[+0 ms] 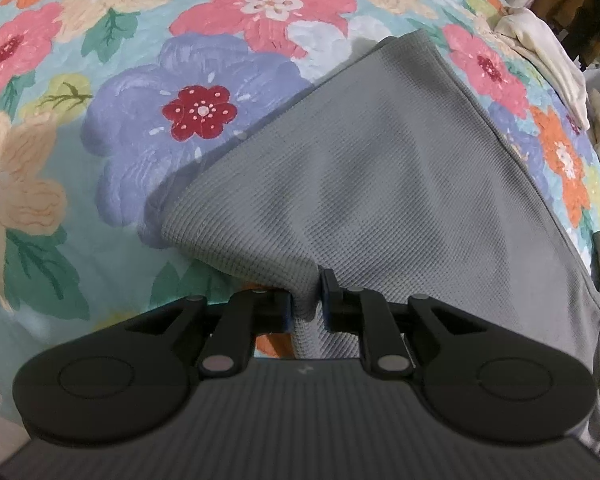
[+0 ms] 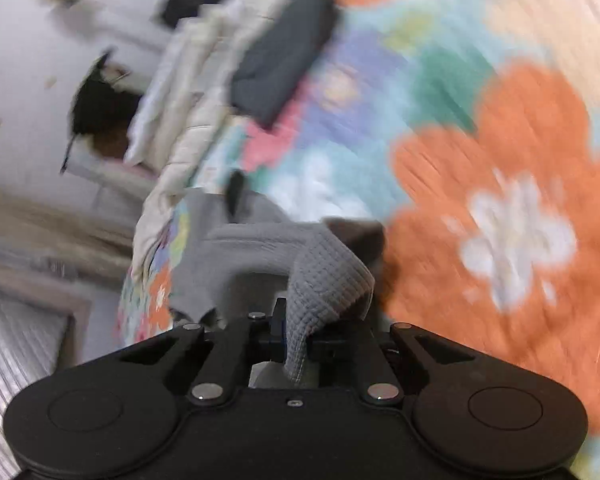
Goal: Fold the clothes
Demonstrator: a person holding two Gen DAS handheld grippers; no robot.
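Note:
A grey waffle-knit garment [image 1: 380, 184] lies spread on the floral bedspread [image 1: 100, 128], reaching toward the upper right. My left gripper [image 1: 306, 304] is shut on a bunched fold at the garment's near edge. In the right wrist view, which is motion-blurred, my right gripper [image 2: 296, 340] is shut on another part of the grey garment [image 2: 324, 280], which drapes over the fingers and trails back to the left above the floral bedspread [image 2: 500, 200].
A pile of cream clothes [image 1: 548, 52] lies at the bed's far right edge. In the right wrist view, cream garments [image 2: 188, 92] and a folded dark item [image 2: 284, 56] lie further along the bed, with the bed's edge and floor to the left.

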